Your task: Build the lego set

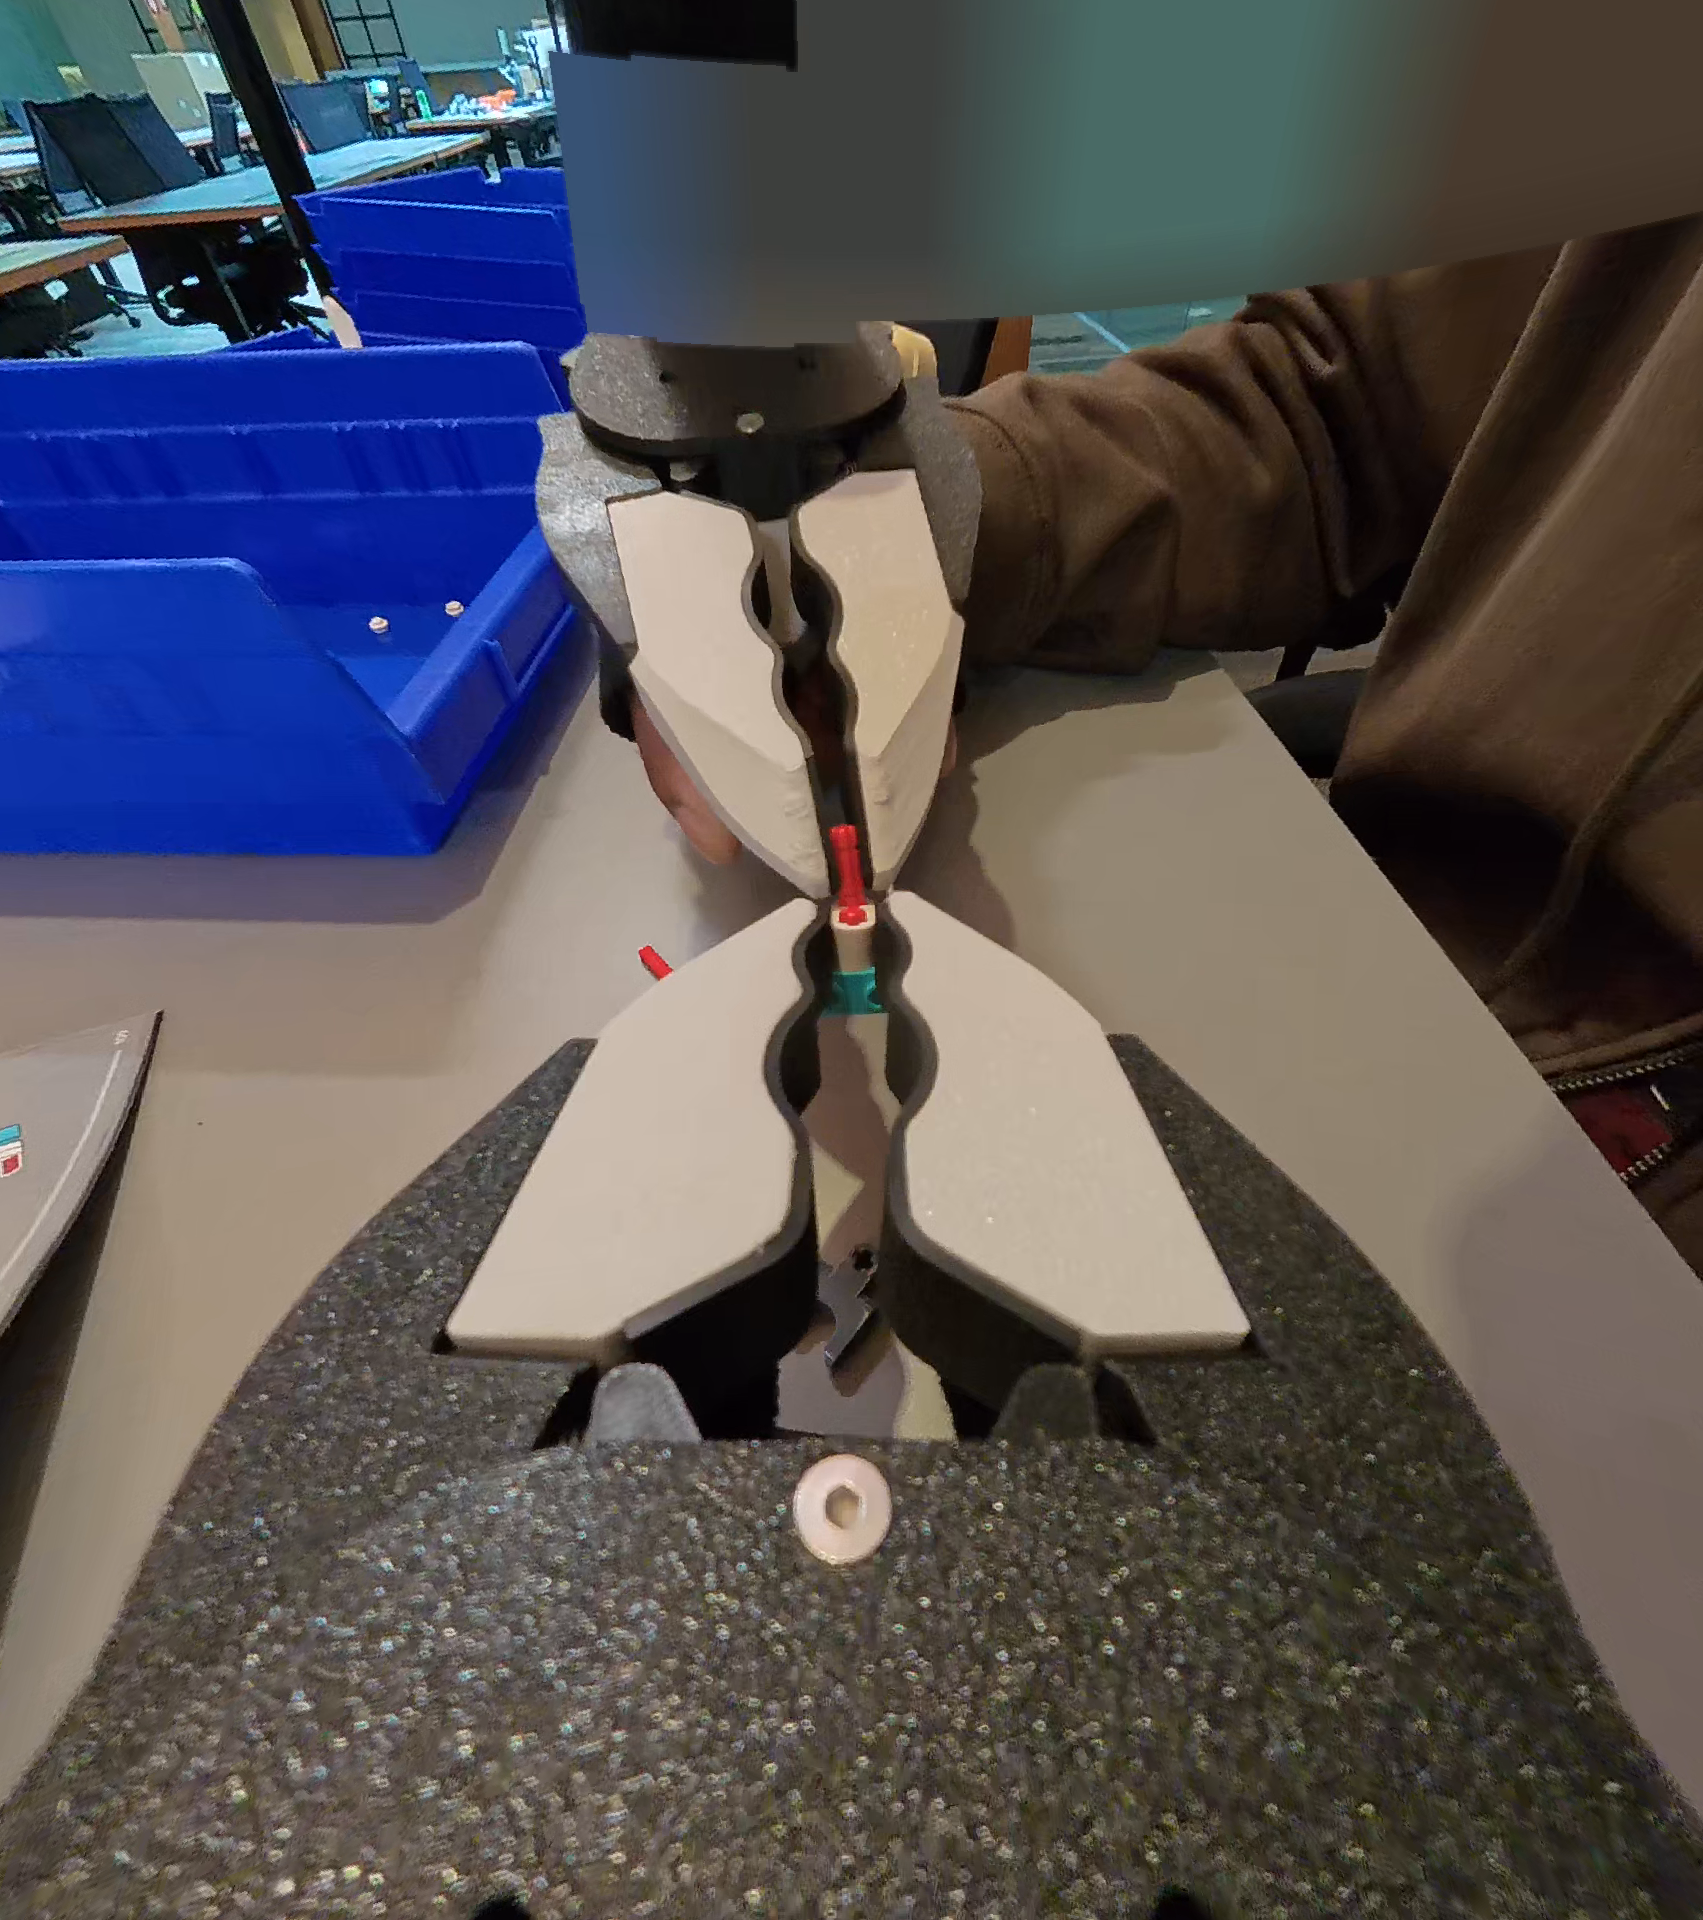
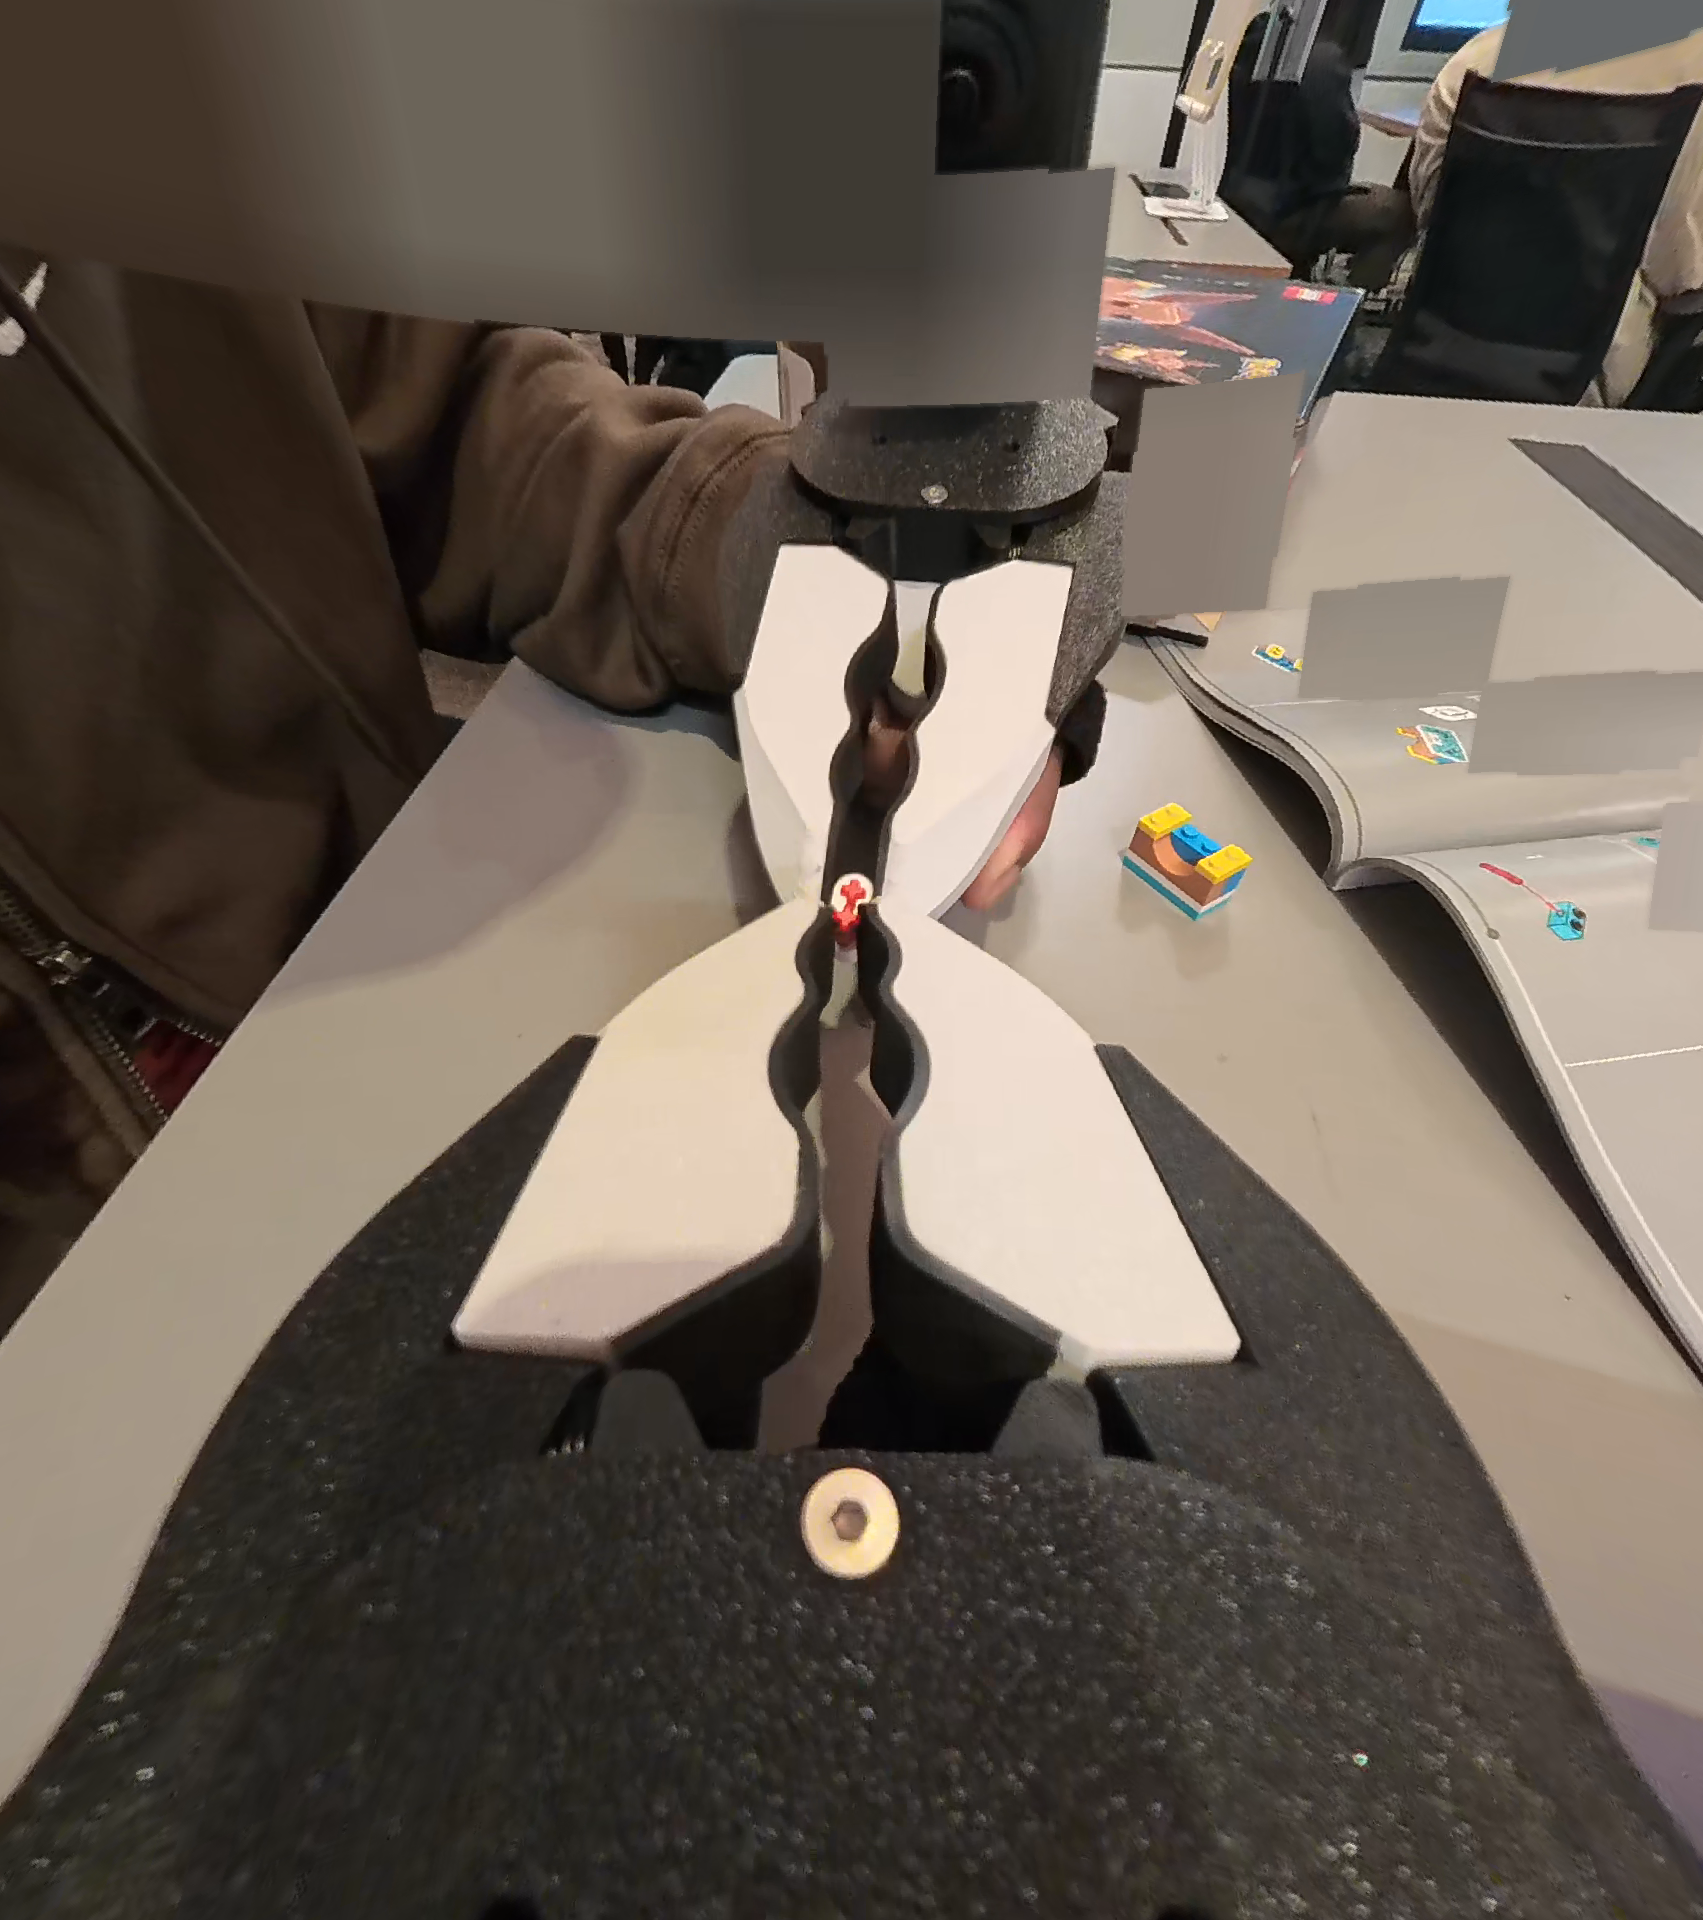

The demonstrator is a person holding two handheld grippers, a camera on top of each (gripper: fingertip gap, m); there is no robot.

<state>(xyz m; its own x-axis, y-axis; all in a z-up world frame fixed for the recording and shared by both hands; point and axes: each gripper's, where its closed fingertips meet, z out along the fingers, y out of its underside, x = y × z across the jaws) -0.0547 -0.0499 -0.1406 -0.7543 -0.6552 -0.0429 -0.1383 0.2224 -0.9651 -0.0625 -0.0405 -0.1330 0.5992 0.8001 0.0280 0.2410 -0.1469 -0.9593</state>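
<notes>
In the left wrist view my left gripper [image 1: 852,923] is shut on a small white cylinder piece [image 1: 851,935] with a teal piece [image 1: 849,992] behind it. My right gripper [image 1: 855,883] faces it tip to tip from above, shut on a thin red pin [image 1: 844,857]. The pin's end meets the red cross hole in the white piece's face. In the right wrist view my right gripper [image 2: 852,925] holds the red pin [image 2: 844,923] against the white piece [image 2: 852,891] in the left gripper [image 2: 852,878]. Both are held above the grey table [image 1: 1190,935].
Blue bins [image 1: 203,675] stand at the left. A loose red piece [image 1: 655,961] lies on the table. An open instruction booklet [image 2: 1605,935] and a small yellow, blue and brown lego build [image 2: 1185,857] lie to the right. A person in a brown hoodie [image 1: 1553,623] sits at the table edge. Less than 4 cm separates the two grippers' tips.
</notes>
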